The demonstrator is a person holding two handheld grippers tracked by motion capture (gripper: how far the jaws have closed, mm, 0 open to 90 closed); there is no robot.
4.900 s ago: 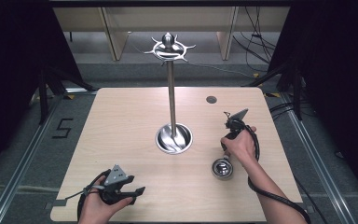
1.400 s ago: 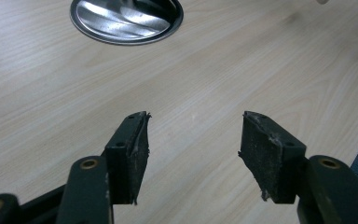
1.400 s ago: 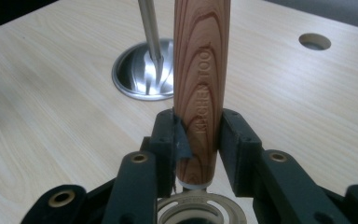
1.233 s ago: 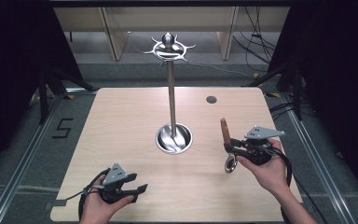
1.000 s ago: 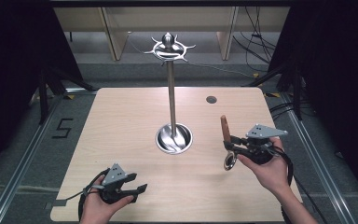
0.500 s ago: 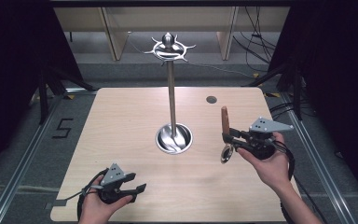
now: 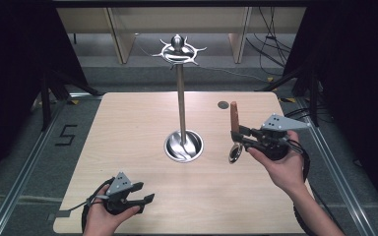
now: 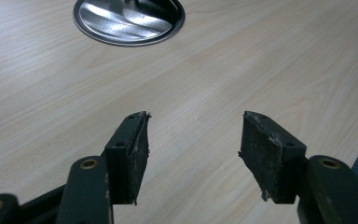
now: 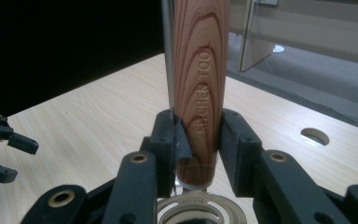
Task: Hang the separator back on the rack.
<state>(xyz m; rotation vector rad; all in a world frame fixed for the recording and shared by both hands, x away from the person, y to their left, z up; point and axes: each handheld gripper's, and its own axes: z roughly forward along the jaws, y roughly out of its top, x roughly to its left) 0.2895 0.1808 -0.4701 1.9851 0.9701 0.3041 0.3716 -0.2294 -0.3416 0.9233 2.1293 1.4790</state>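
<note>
- Clearly, the right gripper (image 7: 237,137) has its jaws pressed onto a wooden handle (image 7: 234,116); the right gripper view shows the pads tight against both sides of the wood near its lower end.
- That handle stands upright above the table (image 7: 128,128), to the right of the stand's base; a round metal head (image 7: 235,153) hangs below the jaws, and whether it touches the tabletop cannot be told from the high view.
- In the right gripper view the metal ring (image 9: 196,207) is cut off by the bottom edge, so the kind of utensil stays unclear; the stamped lettering on the wood reads only in part.
- A tall metal stand (image 7: 180,98) rises from a shiny round base (image 7: 183,146) at the table's middle; its hooked crown (image 7: 177,49) shows against the floor beyond.
- The left gripper (image 7: 145,199) lies low at the near left of the table in the person's left hand (image 7: 101,219), jaws spread apart with nothing between them; the left gripper view shows bare wood in the gap, with the base's rim (image 8: 128,21) cut off at the top.
- A small dark hole (image 7: 223,104) sits near the table's far right edge.
</note>
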